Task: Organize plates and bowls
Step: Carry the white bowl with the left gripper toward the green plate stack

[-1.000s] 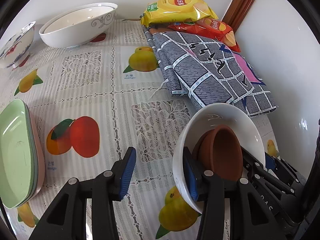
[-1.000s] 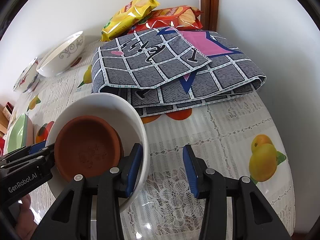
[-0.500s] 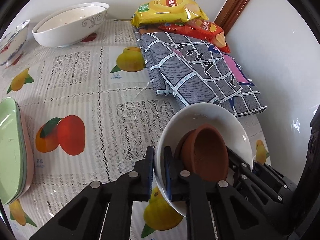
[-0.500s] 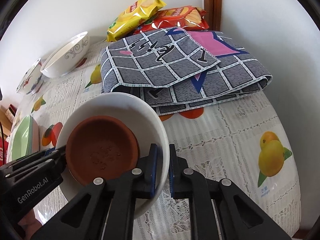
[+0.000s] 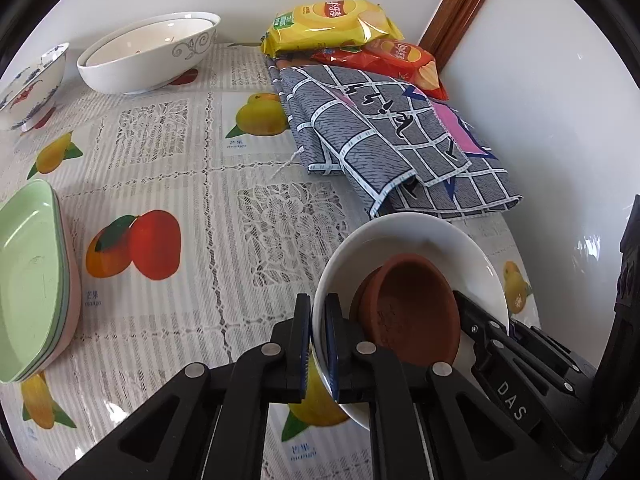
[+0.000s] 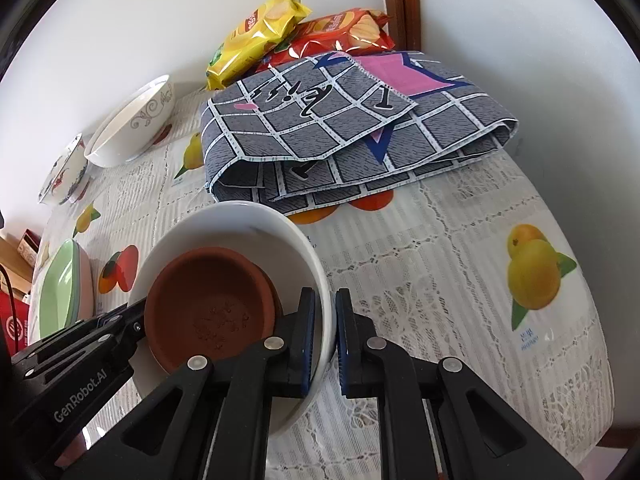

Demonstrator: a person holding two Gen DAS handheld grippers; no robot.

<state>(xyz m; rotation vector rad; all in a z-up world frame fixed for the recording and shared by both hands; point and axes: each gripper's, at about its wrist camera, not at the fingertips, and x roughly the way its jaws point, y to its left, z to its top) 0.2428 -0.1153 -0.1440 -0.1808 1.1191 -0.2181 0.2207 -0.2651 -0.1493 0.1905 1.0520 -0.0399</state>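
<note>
A white bowl (image 5: 424,236) (image 6: 240,220) holds terracotta-brown dishes (image 5: 412,312) (image 6: 208,308) nested inside it. My left gripper (image 5: 318,312) is shut on the bowl's left rim, one pad inside and one outside. My right gripper (image 6: 322,312) is shut on the opposite rim in the same way. Each gripper shows at the far side of the bowl in the other's view. Further off on the fruit-print tablecloth sit a large white bowl (image 5: 152,52) (image 6: 132,124), a small blue-and-red patterned bowl (image 5: 30,84) (image 6: 64,172) and a stack of green and pink plates (image 5: 32,280) (image 6: 66,284).
A folded grey checked cloth (image 5: 396,136) (image 6: 348,136) lies just behind the held bowl. Yellow (image 5: 332,24) (image 6: 256,32) and red (image 5: 400,56) (image 6: 340,28) snack bags lean in the corner by a wooden door frame (image 5: 460,8). White walls close the back and right.
Both grippers went from open around the white bowl's rim to shut on it, one on each side. The bowl and its brown dishes stayed nearly in place.
</note>
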